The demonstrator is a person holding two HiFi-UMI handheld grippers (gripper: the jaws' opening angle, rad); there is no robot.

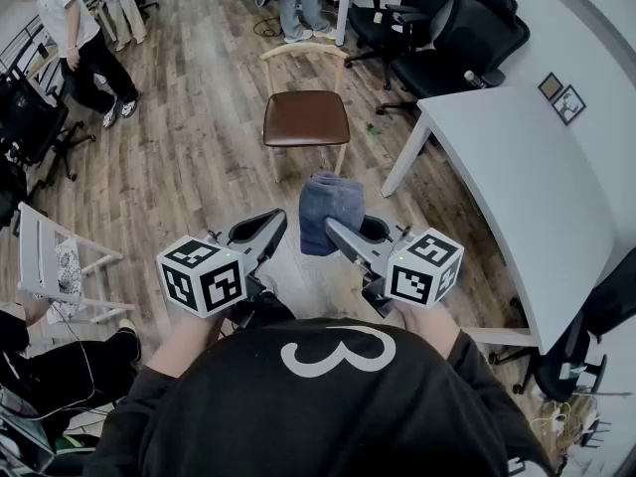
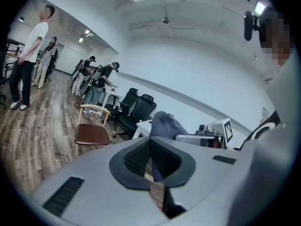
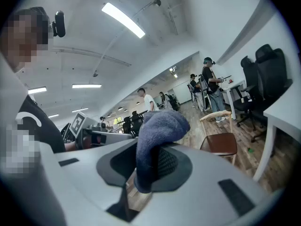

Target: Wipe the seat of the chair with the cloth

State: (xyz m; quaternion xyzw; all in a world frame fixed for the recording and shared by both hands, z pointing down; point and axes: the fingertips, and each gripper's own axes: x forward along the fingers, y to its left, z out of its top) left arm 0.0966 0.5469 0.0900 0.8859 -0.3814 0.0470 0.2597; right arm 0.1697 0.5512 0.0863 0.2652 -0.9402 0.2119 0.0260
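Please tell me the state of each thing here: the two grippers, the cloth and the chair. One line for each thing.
left gripper: shut, nothing between its jaws.
right gripper: shut on the cloth.
cloth: bunched up, held in the air, apart from the chair.
chair: upright on the floor, seat bare, not yet touched by the cloth.

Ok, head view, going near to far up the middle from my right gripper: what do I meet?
Right gripper → cloth in its jaws → chair → standing person's legs.
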